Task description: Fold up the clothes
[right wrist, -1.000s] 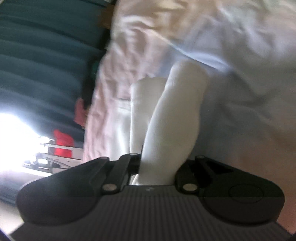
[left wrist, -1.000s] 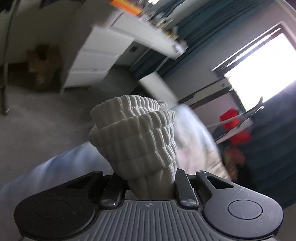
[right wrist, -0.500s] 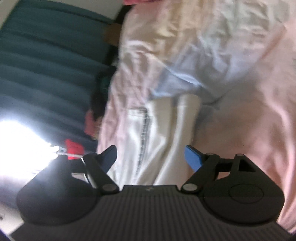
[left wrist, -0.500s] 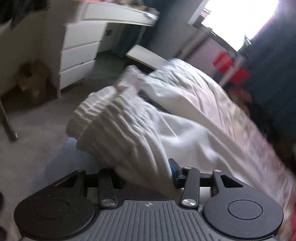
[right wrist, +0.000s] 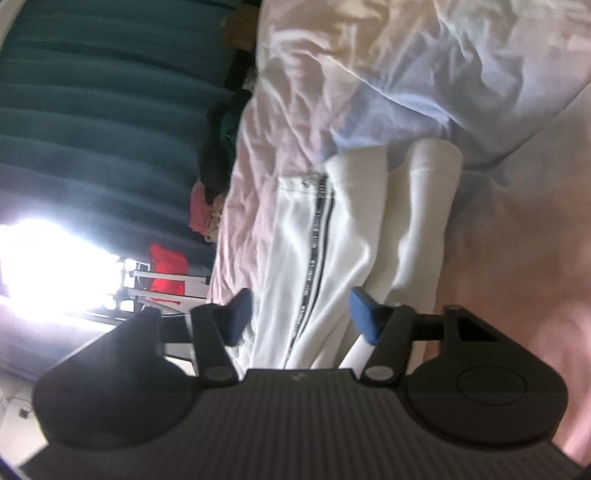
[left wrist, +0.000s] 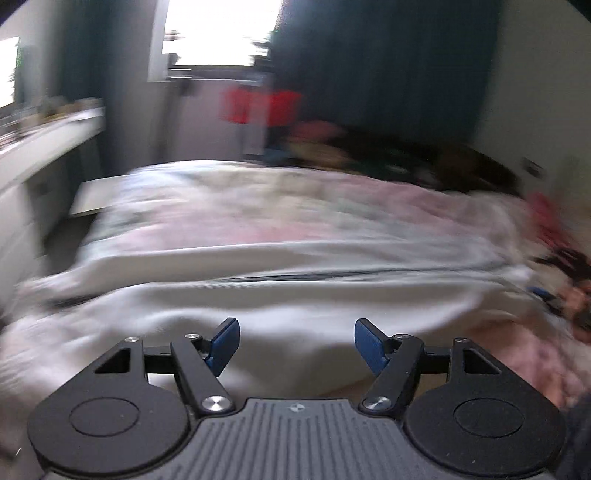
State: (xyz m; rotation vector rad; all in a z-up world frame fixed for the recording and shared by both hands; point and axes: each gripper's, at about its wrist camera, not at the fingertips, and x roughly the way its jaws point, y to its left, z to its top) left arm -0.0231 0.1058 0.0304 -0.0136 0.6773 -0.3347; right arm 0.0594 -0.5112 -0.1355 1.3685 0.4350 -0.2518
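Clothing is one white garment, spread flat across the near part of the bed, lying on a pale pink, rumpled cover. No basket or box shows in either view. In the right wrist view the garment shows a dark zip line running along its length, with two rounded white folds, apparently sleeves, lying side by side just beside the zip and ending near a bluish-white sheet. The left gripper is spread wide, its blue pads well apart, with nothing between them; it hangs just over the garment's near edge, and whether the pads touch the cloth cannot be told through the blur. The right gripper is likewise wide apart and holds nothing; the zip and one fold pass under the gap between its blue pads, and contact cannot be told. Beyond the bed, the left view shows a bright window, dark curtains, a red thing on a rack, a heap of dark clothes at the far side of the bed, and a white desk at the left.
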